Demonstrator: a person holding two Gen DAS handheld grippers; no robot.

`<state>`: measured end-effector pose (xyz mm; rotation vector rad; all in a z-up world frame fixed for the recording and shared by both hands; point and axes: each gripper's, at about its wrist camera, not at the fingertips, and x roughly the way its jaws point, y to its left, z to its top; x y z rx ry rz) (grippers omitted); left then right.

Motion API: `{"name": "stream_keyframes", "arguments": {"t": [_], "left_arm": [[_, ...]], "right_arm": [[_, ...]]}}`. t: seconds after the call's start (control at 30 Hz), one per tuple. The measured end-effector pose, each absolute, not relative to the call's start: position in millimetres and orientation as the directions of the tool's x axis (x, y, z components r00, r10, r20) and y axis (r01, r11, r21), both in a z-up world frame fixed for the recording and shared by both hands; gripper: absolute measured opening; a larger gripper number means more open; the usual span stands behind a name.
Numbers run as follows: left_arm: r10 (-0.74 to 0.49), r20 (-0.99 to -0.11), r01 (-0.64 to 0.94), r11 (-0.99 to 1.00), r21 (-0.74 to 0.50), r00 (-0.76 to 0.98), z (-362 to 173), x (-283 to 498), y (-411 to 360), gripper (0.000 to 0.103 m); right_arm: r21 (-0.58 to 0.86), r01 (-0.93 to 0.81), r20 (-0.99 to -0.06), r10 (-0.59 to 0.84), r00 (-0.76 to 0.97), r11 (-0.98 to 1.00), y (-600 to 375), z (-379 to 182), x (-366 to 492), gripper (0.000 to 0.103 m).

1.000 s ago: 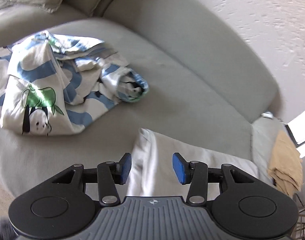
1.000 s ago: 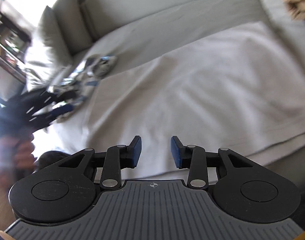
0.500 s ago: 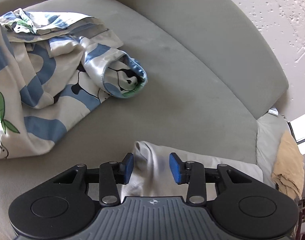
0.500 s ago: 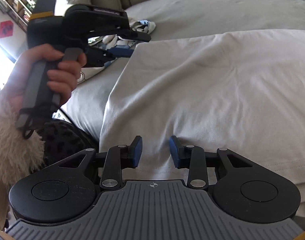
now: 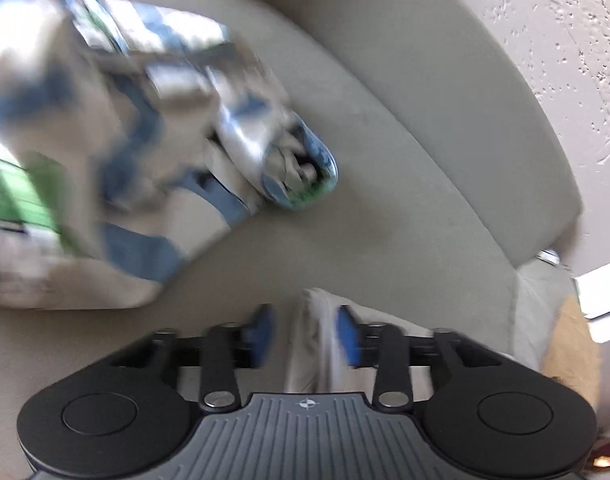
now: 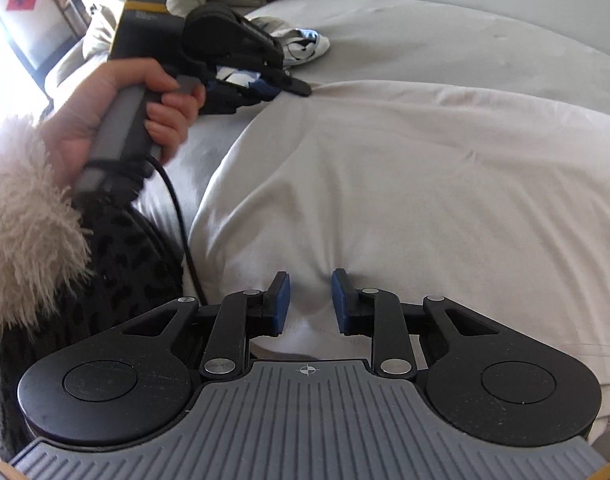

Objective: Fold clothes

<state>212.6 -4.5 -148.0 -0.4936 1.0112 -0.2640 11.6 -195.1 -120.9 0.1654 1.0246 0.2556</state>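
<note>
Currently, we log the following.
Left gripper (image 5: 305,338): we see its blue pads (image 5: 261,336) spread apart, one on each side of a raised fold at the corner of the pale grey T-shirt (image 5: 317,332); whether the pads touch the cloth we cannot tell. In the right wrist view the same tool (image 6: 281,82) sits at the shirt's far left corner, fingers low on the fabric.
Right gripper (image 6: 309,304): jaws open, straddling a small pucker of the T-shirt (image 6: 405,184) near its hem; the pads stand just beside the cloth, not pinching it.
T-shirt position: spread flat over the sofa seat (image 6: 445,40), wrinkles running out from both grippers.
Left hand (image 6: 117,120): we note it wrapped round the grey handle, a fluffy cream cuff (image 6: 21,216) at the wrist and a black cable (image 6: 181,224) trailing down.
Other garment: a crumpled blue-and-white printed piece with green patches (image 5: 117,148) lies on the seat beyond the shirt, blurred in the left wrist view, apart from the shirt corner.
Surroundings: grey backrest (image 5: 445,100), textured white wall (image 5: 565,32), tan cloth (image 5: 573,352) at the far right.
</note>
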Motion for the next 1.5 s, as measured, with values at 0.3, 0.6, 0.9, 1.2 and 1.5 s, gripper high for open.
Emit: {"name": "stream_keyframes", "arguments": {"t": [0.3, 0.6, 0.9, 1.2, 1.5], "left_arm": [[-0.367, -0.686, 0.368, 0.917, -0.154, 0.628, -96, 91, -94, 0.034], [-0.149, -0.839, 0.366, 0.929, 0.063, 0.523, -134, 57, -143, 0.028], [0.000, -0.853, 0.352, 0.911, 0.215, 0.521, -110, 23, -149, 0.030], [-0.071, -0.800, 0.336, 0.927, 0.169, 0.596, -102, 32, -187, 0.049], [-0.043, -0.802, 0.305, 0.936, 0.176, 0.596, -111, 39, -199, 0.066]], "right_arm": [[0.294, -0.003, -0.749, 0.233, 0.620, 0.956, -248, -111, -8, 0.032], [0.333, 0.080, -0.753, 0.214, 0.623, 0.939, -299, -127, -21, 0.034], [0.543, 0.014, -0.621, 0.390, 0.680, 0.840, -345, -112, -52, 0.044], [0.536, 0.064, -0.546, 0.287, 0.787, 0.842, -371, -118, -50, 0.055], [0.528, 0.132, -0.520, 0.197, 0.831, 0.839, -392, -127, -46, 0.062]]}}
